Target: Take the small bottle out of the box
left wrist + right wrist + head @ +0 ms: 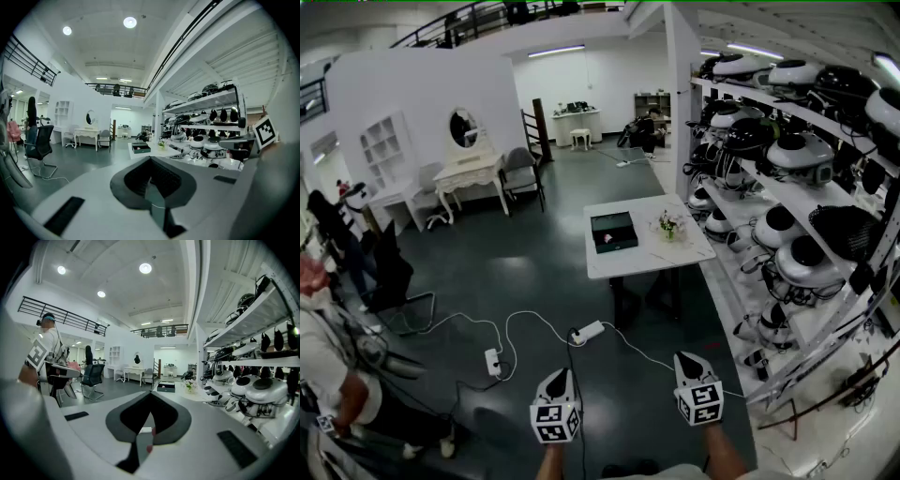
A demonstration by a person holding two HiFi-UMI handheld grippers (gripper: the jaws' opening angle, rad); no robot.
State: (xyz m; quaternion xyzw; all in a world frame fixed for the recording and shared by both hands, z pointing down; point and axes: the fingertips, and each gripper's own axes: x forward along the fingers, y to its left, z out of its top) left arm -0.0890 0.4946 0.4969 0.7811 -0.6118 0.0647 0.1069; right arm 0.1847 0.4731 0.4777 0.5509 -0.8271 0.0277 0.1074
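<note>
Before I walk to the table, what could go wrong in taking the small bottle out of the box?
The cables and power strip lie across the floor between you and the table; you could trip on them. The small flower vase stands close beside the box, so a reaching gripper may knock it over. Both the left gripper and right gripper are shut; they must open first.

White table (667, 253) far ahead of me on the dark floor (487, 272). On it: dark box (613, 232) at left, small flower pot (668, 226) just right, apart. Near me on the floor: two power strips (589, 331), white cables (534, 319).
</note>
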